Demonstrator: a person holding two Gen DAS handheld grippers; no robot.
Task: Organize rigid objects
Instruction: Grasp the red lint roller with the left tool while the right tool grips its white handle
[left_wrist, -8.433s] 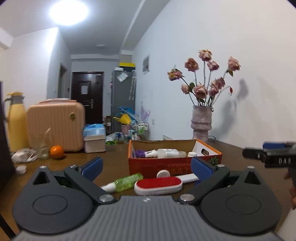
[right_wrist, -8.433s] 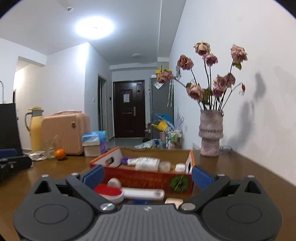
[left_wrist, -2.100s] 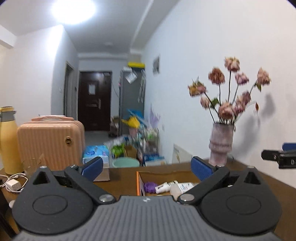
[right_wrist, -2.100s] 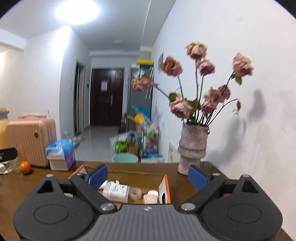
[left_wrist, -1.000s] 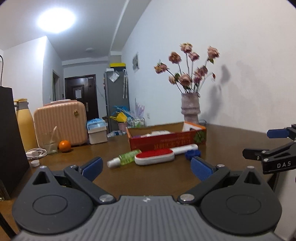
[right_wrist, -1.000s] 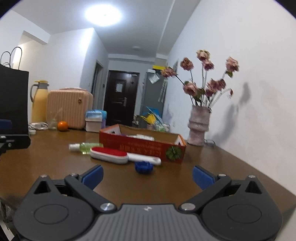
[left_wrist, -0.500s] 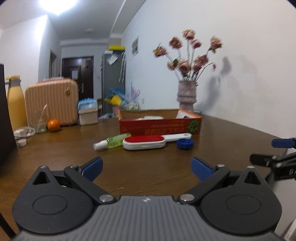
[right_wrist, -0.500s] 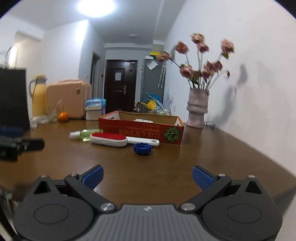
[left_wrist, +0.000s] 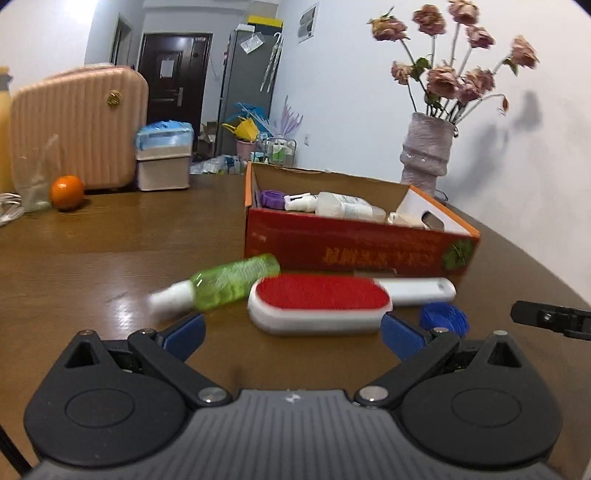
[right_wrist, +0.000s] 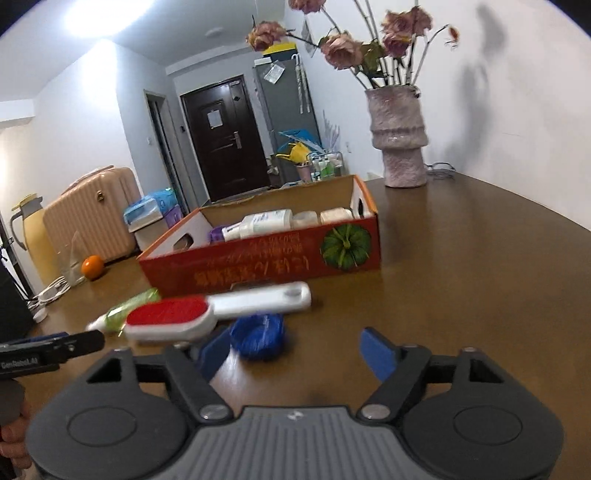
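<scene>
Three loose things lie on the brown bench (left_wrist: 110, 240) just in front of the red cardboard box (left_wrist: 354, 247), which looks like the place they are meant to go, since bottles and small tubs already sit inside it. The lint brush (left_wrist: 321, 302), red pad up, lies across the near side of the box with its white handle running to the right; the green bottle (left_wrist: 229, 282) lies tilted at its left end, white cap toward the near left; the blue cap (right_wrist: 258, 336) sits near the handle, on its near side. The left tool (left_wrist: 291, 332) stands wide with nothing between its pads, lined up on the brush head just beyond them, so I judge the brush to be its target. The right tool (right_wrist: 299, 350) is at a middling gap and its jaws are closing; the blue cap sits just ahead of its left pad and partly behind it, not squarely between the two, and no pad presses on it, so I judge this a reach for the cap that is not yet a grip. Each tool shows only as a dark tip at the edge of the other's view, with part of a hand at the lower left in the right wrist view. The brush, bottle and cap are smeared by motion blur, so their edges, and whether the cap touches the handle, are hard to tell. The box's near wall hides much of its contents, and its print is illegible.
</scene>
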